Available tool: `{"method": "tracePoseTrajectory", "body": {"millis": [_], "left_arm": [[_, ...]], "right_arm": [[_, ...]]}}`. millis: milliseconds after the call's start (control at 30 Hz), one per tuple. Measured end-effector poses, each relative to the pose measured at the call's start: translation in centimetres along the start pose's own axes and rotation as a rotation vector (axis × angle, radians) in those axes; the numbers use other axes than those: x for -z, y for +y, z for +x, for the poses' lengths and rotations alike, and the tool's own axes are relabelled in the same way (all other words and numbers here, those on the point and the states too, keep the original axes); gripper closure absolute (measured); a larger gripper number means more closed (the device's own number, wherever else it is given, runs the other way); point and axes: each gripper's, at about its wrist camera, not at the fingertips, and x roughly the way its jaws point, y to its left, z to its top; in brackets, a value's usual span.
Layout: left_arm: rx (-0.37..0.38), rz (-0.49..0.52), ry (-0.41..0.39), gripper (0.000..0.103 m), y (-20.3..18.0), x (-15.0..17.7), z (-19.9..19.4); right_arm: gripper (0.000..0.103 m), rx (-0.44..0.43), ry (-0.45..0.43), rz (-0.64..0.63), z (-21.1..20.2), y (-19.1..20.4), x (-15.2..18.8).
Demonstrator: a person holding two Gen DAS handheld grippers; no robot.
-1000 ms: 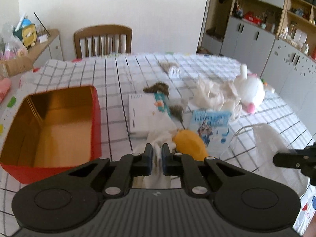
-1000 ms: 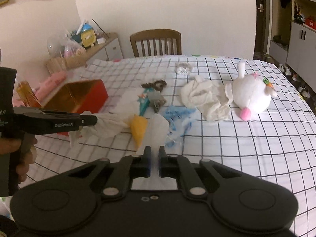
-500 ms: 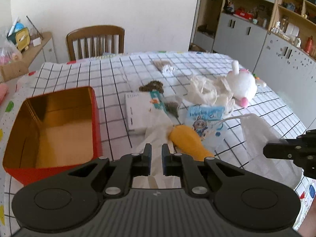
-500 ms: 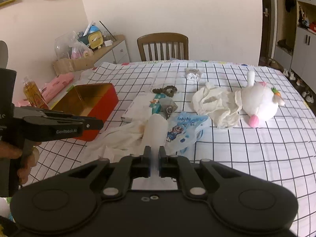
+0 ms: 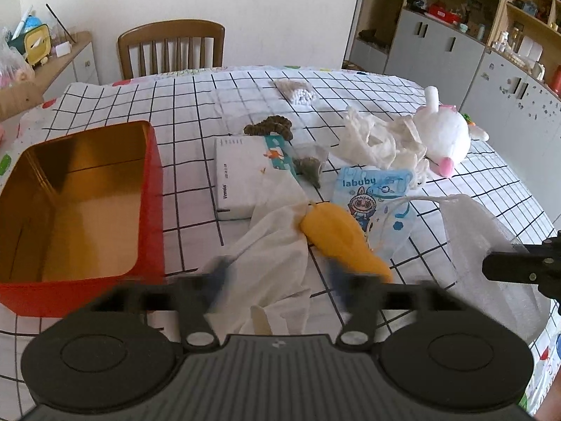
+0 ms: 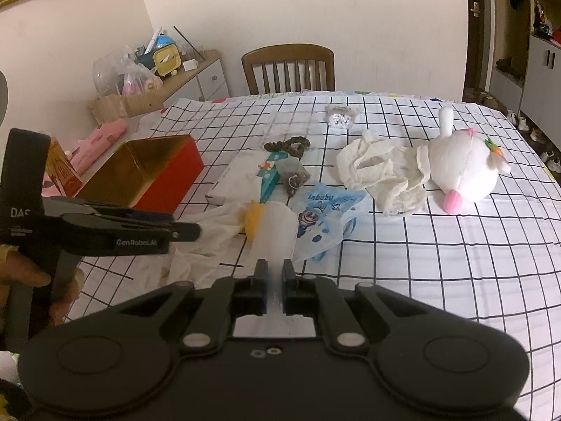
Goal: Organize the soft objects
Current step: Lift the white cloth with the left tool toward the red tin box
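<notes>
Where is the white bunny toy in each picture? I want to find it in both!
Left wrist view: the white bunny toy lies at the right, far side of the table, beside the crumpled white cloth.
Right wrist view: the white bunny toy lies at the right, again just right of the crumpled white cloth.
Shared landmark: the red box, at the left in both views.

Both cams are wrist fisheyes, pitched down over the near edge of the table (image 5: 182, 207), facing the chair (image 5: 171, 47) at the far edge. Left cam sits toward the table's left side, close above the red tin (image 5: 154, 182). Right cam sits further right and sees the left gripper (image 6: 182, 231) side-on. Shared: tin, plush (image 6: 463, 172), table centre.
</notes>
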Motion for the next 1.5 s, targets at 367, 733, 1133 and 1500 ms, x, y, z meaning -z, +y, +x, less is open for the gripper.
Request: {"method": "tracePoseTrajectory", "body": {"millis": [367, 733, 1133, 1500], "left_arm": [[-0.05, 0.07, 0.055, 0.023, -0.2, 0.3, 4.1], [-0.086, 0.1, 0.077, 0.05, -0.4, 0.2, 5.6], [-0.115, 0.064, -0.012, 0.096, 0.7, -0.9, 3.3], [-0.071, -0.019, -0.114, 0.096, 2.3, -3.3, -2.9]], "right_arm": [[0.096, -0.009, 0.023, -0.003, 1.0, -1.4, -0.6], [0.096, -0.011, 0.035, 0.002, 1.5, -2.3, -0.7], [0.095, -0.01, 0.019, -0.005, 1.1, -1.9, -0.8], [0.096, -0.051, -0.032, -0.018, -0.3, -0.1, -2.1]]}}
